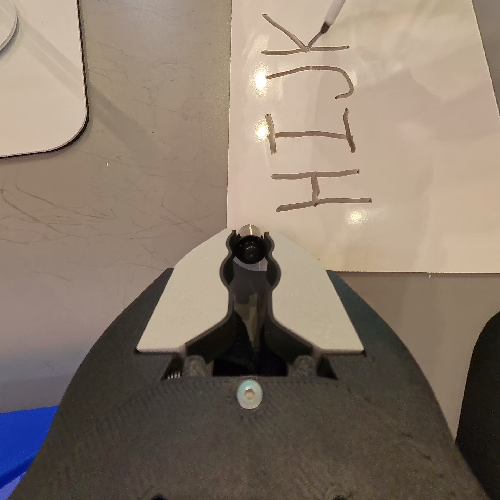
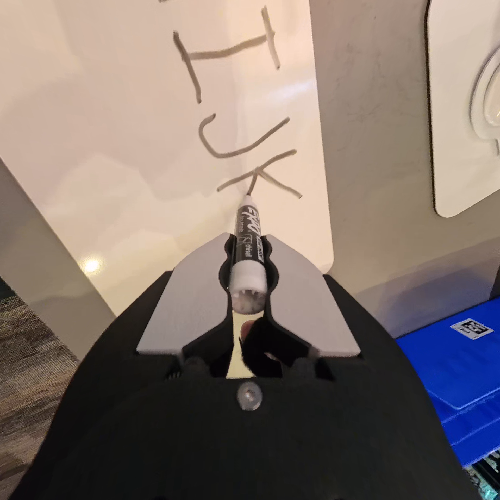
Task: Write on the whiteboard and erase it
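Note:
A white whiteboard (image 1: 405, 135) lies flat on the grey table and carries several grey hand-written letters (image 1: 311, 135). My right gripper (image 2: 247, 239) is shut on a black-and-white dry-erase marker (image 2: 243, 224). The marker's tip (image 2: 247, 195) touches the whiteboard (image 2: 108, 108) at the end of a stroke of the nearest letter. The same tip shows at the top of the left wrist view (image 1: 324, 27). My left gripper (image 1: 249, 236) is shut on a small black marker cap (image 1: 249, 249), seen end-on, and sits at the board's near left corner.
A white rounded panel with a clear round part lies beside the board (image 1: 40, 81), (image 2: 465, 108). A blue box (image 2: 446, 378) stands near the table's edge and also shows in the left wrist view (image 1: 21, 438). A dark object (image 1: 481, 378) is at the right. Carpeted floor (image 2: 27, 351) lies beyond the table. The tips of one gripper are about 20 centimeters away from the tips of the other.

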`<control>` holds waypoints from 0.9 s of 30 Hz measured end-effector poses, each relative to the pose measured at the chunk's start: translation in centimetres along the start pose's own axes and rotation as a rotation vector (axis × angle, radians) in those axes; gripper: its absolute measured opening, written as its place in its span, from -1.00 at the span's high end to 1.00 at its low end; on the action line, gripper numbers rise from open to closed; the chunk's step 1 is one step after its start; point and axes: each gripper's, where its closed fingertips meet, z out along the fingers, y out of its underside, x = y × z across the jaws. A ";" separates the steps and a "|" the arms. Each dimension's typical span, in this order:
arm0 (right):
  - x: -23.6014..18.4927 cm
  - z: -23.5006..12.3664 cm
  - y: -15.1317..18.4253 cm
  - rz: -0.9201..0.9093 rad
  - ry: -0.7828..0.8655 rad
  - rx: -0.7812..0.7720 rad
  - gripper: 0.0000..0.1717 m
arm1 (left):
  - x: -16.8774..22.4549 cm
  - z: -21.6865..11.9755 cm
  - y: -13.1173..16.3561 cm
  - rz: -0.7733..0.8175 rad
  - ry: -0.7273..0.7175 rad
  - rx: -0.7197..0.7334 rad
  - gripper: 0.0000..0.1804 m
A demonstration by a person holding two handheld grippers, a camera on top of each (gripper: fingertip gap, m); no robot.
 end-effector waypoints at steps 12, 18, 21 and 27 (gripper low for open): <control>0.6 -1.8 1.9 0.085 0.063 0.055 0.76 | 0.0 0.0 0.0 0.001 -0.002 -0.001 0.77; 3.3 -0.9 2.1 0.086 0.100 0.039 0.76 | 0.0 0.0 0.0 0.002 -0.002 -0.002 0.77; 4.4 -0.3 2.2 0.091 0.113 0.030 0.76 | 0.0 0.0 0.0 0.001 -0.001 -0.001 0.77; 5.0 0.3 2.1 0.092 0.108 0.030 0.76 | 0.0 0.0 0.0 0.001 0.000 -0.001 0.77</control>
